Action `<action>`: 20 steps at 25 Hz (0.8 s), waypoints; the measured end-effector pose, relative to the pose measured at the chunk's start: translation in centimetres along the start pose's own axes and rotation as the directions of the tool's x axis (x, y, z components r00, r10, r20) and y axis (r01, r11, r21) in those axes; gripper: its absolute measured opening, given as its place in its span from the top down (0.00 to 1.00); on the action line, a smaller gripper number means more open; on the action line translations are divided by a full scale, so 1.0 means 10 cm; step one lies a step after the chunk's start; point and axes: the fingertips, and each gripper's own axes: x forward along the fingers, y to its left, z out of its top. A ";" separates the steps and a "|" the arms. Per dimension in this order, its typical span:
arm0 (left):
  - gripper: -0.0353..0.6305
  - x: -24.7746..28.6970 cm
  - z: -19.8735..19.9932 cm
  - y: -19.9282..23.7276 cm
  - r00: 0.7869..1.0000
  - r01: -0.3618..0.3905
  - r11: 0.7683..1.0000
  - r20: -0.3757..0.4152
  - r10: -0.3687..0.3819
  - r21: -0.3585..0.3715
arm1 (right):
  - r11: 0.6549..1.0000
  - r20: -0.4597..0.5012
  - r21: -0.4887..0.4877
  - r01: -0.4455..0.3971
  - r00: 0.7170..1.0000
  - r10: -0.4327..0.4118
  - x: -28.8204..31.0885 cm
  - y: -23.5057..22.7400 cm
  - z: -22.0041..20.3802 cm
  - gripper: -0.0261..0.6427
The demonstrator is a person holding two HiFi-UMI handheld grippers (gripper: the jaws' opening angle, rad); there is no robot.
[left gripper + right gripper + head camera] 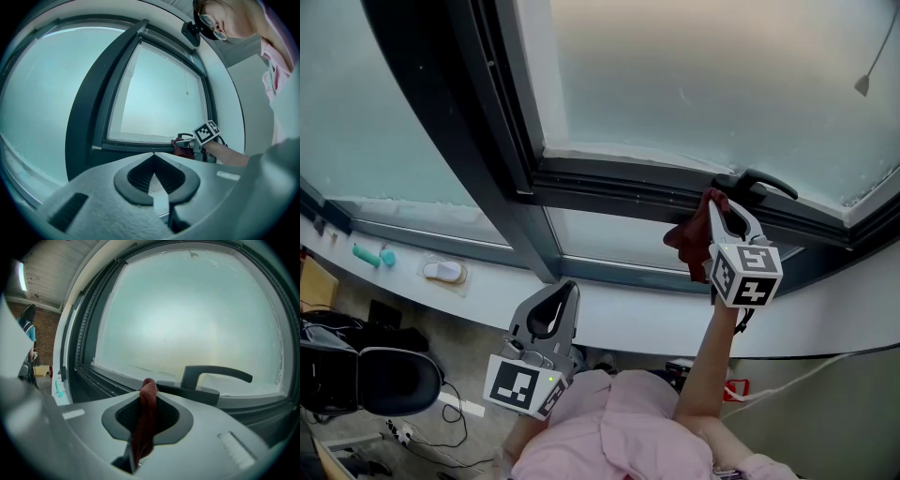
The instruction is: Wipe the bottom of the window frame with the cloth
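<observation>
Head view is showing the right tool pointing up at the window frame, its tips lying against the dark bottom rail just left of the black handle. This tool is clenching a dark red cloth: the cloth's upper end is sitting at the tips and touching the rail, while the rest is hanging in a bunch down the tool's left side, in front of the lower pane. Right gripper view is confirming the grasp, with the cloth running as a narrow red fold between the two jaws. The jaws are pressing on it from either side, and it is poking out past the tips toward the rail, with the handle lying just to the right beyond it. The left tool is hanging lower and well apart, overlapping the white sill and close to the person's pink sleeve. Left gripper view is showing its jaws meeting at the tips with nothing between them, only the padded hollow gaping behind. Toward the sill's left end a teal object and a pale oval object are lying near each other.
</observation>
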 end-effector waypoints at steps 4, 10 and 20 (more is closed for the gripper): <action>0.95 0.00 0.00 0.00 1.000 0.001 1.000 0.001 -0.001 -0.001 | 1.000 0.000 0.005 0.015 1.000 -0.015 -0.02 -0.06 -0.01 0.88; 0.95 0.00 -0.01 0.00 1.000 -0.002 1.000 0.005 0.002 -0.002 | 0.999 0.003 0.018 0.041 0.999 -0.041 -0.06 -0.18 -0.04 0.88; 0.95 -0.01 -0.01 0.03 1.000 -0.006 1.000 0.004 0.006 -0.006 | 0.998 0.002 0.027 0.064 0.998 -0.064 -0.09 -0.26 -0.06 0.88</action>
